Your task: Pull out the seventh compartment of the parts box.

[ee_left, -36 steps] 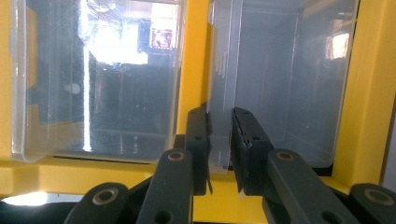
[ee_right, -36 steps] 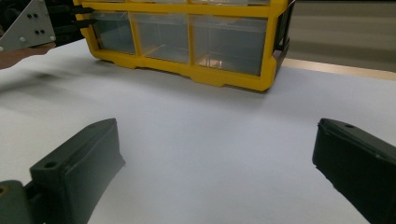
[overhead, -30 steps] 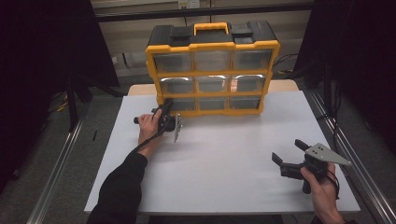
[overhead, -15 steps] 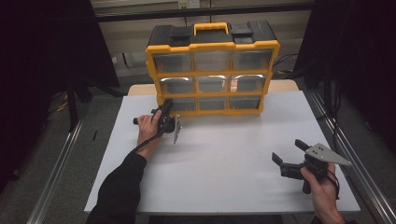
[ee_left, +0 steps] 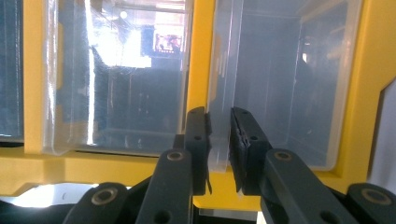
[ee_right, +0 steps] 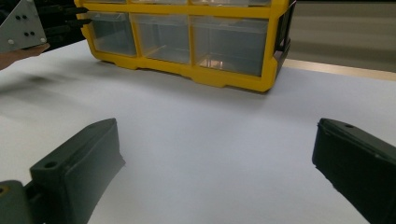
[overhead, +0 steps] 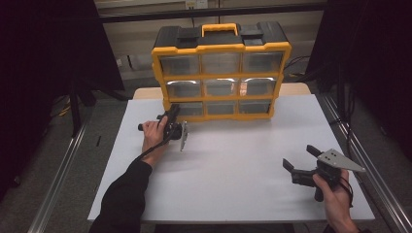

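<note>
A yellow and black organizer [overhead: 221, 73] with clear plastic drawers stands at the back of the white table [overhead: 233, 165]. My left gripper [overhead: 176, 110] points at its bottom-left drawer [overhead: 190, 108]. In the left gripper view the jaws [ee_left: 218, 140] are shut on the clear front lip of that drawer [ee_left: 261, 93]. At the front right, a hand holds my right gripper [overhead: 299, 156] just above the table. Its jaws [ee_right: 217, 140] stand wide open with nothing between them. They face the organizer [ee_right: 224, 77], with the left gripper [ee_right: 81, 16] far off at its corner.
Bare white tabletop lies between the two hands. Metal rails [overhead: 63, 184] run along both sides of the table. Dark curtains [overhead: 43, 58] hang at left and right.
</note>
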Demonstrator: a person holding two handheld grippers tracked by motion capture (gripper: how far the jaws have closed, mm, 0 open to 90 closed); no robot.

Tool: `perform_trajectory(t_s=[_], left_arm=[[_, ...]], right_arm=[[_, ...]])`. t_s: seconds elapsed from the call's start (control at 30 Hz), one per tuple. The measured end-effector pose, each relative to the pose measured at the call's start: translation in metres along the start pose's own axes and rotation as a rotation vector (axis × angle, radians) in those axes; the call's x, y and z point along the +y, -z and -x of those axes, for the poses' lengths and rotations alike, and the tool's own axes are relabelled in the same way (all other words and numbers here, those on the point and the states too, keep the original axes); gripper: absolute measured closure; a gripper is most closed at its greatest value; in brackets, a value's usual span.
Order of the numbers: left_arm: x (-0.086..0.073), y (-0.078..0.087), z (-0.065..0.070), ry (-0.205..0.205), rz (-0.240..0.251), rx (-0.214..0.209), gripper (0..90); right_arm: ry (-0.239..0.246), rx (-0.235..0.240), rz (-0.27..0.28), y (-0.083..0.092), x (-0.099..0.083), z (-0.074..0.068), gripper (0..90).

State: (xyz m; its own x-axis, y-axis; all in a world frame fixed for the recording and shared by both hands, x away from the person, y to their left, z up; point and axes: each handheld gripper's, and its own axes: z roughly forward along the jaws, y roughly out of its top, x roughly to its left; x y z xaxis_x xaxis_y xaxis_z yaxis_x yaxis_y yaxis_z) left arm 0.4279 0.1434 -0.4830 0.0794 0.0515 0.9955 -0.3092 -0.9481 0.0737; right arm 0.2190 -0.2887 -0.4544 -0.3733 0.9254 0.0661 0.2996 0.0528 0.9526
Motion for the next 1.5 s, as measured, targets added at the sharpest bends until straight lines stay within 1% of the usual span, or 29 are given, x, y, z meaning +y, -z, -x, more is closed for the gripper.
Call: perform_trajectory(t_s=[0.03, 0.07, 0.1, 0.17, 0.2, 0.23, 0.27, 0.33, 0.37, 0.47, 0.53, 0.57, 0.6, 0.7, 0.73, 0.77, 0.87, 0.93, 0.97, 1.0, 1.03, 1.07, 1.1, 1.13, 1.27, 1.33, 1.43, 1.47, 1.5], left_arm=[[0.000, 0.000, 0.000, 0.004, 0.002, 0.004, 78.6], [-0.001, 0.000, 0.000, 0.005, -0.001, -0.007, 78.6], [0.000, 0.002, -0.001, -0.008, -0.007, 0.007, 78.5], [0.000, 0.001, 0.000, 0.003, 0.001, -0.004, 78.5], [0.000, 0.003, 0.000, 0.001, -0.010, -0.001, 78.5], [-0.001, 0.002, 0.002, 0.025, 0.016, 0.008, 78.5], [0.000, 0.004, 0.000, 0.008, 0.002, 0.008, 78.5], [0.000, 0.006, 0.001, 0.004, -0.007, 0.003, 78.5], [0.000, 0.006, 0.002, 0.027, 0.011, 0.010, 78.4], [0.000, 0.008, 0.002, -0.002, 0.010, 0.014, 78.6], [0.000, 0.008, 0.002, -0.009, 0.014, 0.021, 78.6], [0.000, 0.008, 0.003, 0.004, 0.010, 0.013, 78.6], [0.000, 0.009, 0.003, 0.009, 0.010, 0.021, 78.6], [0.000, 0.009, 0.002, 0.003, 0.021, 0.006, 78.6], [0.001, 0.010, 0.001, -0.015, 0.016, 0.021, 78.6], [0.000, 0.011, 0.002, -0.002, 0.019, 0.010, 78.6], [0.000, 0.012, 0.001, -0.013, 0.014, 0.011, 78.7], [0.000, 0.011, 0.003, 0.017, 0.057, 0.020, 78.7], [0.000, 0.013, 0.003, 0.013, 0.043, 0.019, 78.7], [0.000, 0.015, 0.001, -0.020, 0.019, 0.014, 78.7], [0.000, 0.015, 0.001, -0.011, 0.029, 0.009, 78.7], [0.000, 0.016, 0.001, -0.018, 0.026, 0.015, 78.7], [0.000, 0.016, 0.002, 0.005, 0.036, 0.013, 78.7], [0.000, 0.017, 0.001, -0.017, 0.026, 0.010, 78.8], [0.000, 0.019, 0.001, -0.011, 0.016, 0.007, 78.9], [0.000, 0.020, 0.000, -0.025, 0.026, 0.014, 78.8], [0.000, 0.020, 0.001, -0.011, 0.027, 0.010, 78.8], [0.000, 0.021, 0.001, -0.015, 0.040, 0.006, 78.8], [0.000, 0.022, 0.001, -0.015, 0.034, -0.001, 78.8]], right_arm=[[0.004, 0.000, 0.000, 0.000, 0.000, 0.000, 0.7], [0.003, 0.001, 0.001, 0.001, 0.000, 0.000, 0.7], [0.007, -0.001, 0.003, 0.001, 0.000, 0.000, 0.7], [0.006, 0.000, 0.002, 0.001, 0.001, 0.000, 0.7], [0.002, 0.002, 0.000, 0.001, 0.001, 0.000, 0.7], [0.003, 0.003, 0.001, 0.000, 0.000, 0.000, 0.6], [0.005, 0.002, 0.002, 0.000, 0.000, 0.000, 0.6], [0.008, -0.001, 0.004, 0.000, 0.000, 0.001, 0.5], [0.006, -0.003, 0.008, 0.000, 0.000, 0.001, 0.6], [0.006, 0.002, 0.009, 0.001, 0.001, 0.001, 0.4], [0.006, 0.003, 0.007, 0.001, 0.001, 0.000, 0.4], [0.006, 0.002, 0.007, 0.001, 0.001, 0.000, 0.3], [0.006, 0.004, 0.007, 0.001, 0.001, 0.001, 0.3], [0.000, 0.004, 0.006, 0.002, 0.001, 0.001, 0.3], [0.002, 0.002, 0.009, 0.001, 0.001, 0.001, 0.3], [0.004, 0.002, 0.007, 0.001, 0.001, 0.001, 0.4], [0.005, 0.007, 0.003, 0.001, 0.001, 0.000, 0.4], [0.005, 0.006, 0.002, 0.001, 0.001, 0.000, 0.3], [0.006, 0.002, 0.002, 0.001, 0.000, 0.000, 0.4], [0.008, 0.001, 0.004, 0.001, 0.000, 0.001, 0.3], [0.011, 0.000, 0.006, 0.001, 0.000, 0.001, 0.4], [0.009, 0.001, 0.005, 0.001, 0.000, 0.001, 0.3], [0.010, 0.001, 0.004, 0.001, 0.000, 0.000, 0.3], [0.008, 0.002, 0.004, 0.001, 0.001, 0.000, 0.3], [0.007, 0.005, 0.003, 0.001, 0.001, 0.000, 0.3], [0.009, 0.005, 0.005, 0.001, 0.001, 0.000, 0.3], [0.006, 0.004, 0.002, 0.001, 0.000, 0.000, 0.3], [0.006, 0.004, 0.002, 0.001, 0.000, 0.000, 0.3], [0.007, 0.005, 0.003, 0.001, 0.001, 0.000, 0.3]])
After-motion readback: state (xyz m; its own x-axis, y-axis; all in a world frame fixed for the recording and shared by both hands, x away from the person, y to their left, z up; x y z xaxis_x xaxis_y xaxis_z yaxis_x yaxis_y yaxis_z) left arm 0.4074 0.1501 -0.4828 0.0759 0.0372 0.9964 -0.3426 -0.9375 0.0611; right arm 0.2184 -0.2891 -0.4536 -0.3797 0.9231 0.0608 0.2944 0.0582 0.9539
